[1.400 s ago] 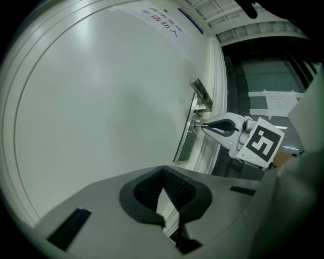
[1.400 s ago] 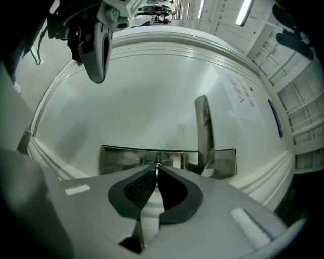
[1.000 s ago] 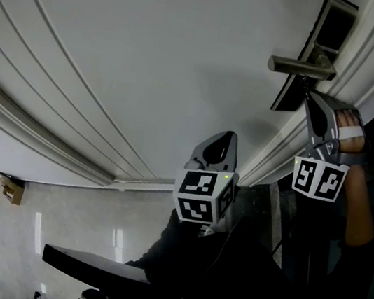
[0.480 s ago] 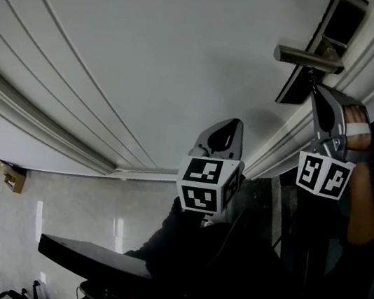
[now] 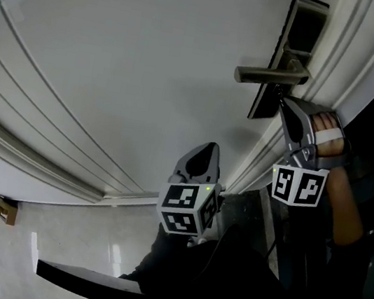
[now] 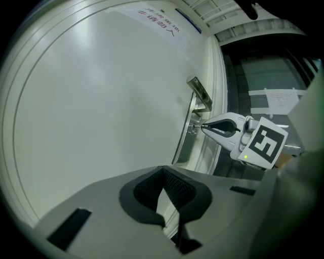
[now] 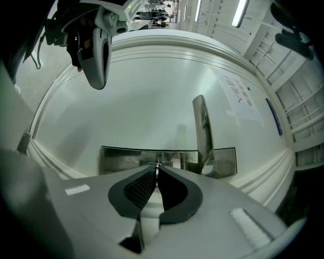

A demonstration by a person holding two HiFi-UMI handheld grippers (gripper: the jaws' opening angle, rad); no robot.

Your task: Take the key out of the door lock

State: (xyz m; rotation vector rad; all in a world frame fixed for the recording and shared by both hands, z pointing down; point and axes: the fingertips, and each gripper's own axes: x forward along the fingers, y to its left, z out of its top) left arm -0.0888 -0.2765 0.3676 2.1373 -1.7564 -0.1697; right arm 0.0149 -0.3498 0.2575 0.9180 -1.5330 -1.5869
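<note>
The key (image 7: 157,169) sits in the lock plate (image 7: 120,160) of the white door (image 5: 139,52), just below the lever handle (image 5: 270,74). All that shows of it is a thin bright sliver standing edge-on between the jaw tips of the right tool (image 5: 284,102). That tool is closed down on the sliver, its pads pinching it from both sides, with the tips almost against the plate. The key's long axis appears to run straight into the door, roughly in line with the right tool's jaws, so it lies directly ahead of that tool, and a withdrawal would likely go straight back along that line, away from the door face, without tilting. The left tool (image 6: 163,174) hangs lower and well apart from the lock, pointing at bare door panel. Its jaws meet at the tips with nothing between them, and from it the key lies up and to the right. The right hand (image 5: 327,127) is plainly the nearer one, and the left seems to have no part in this step. How deep the key is seated cannot be told.
</note>
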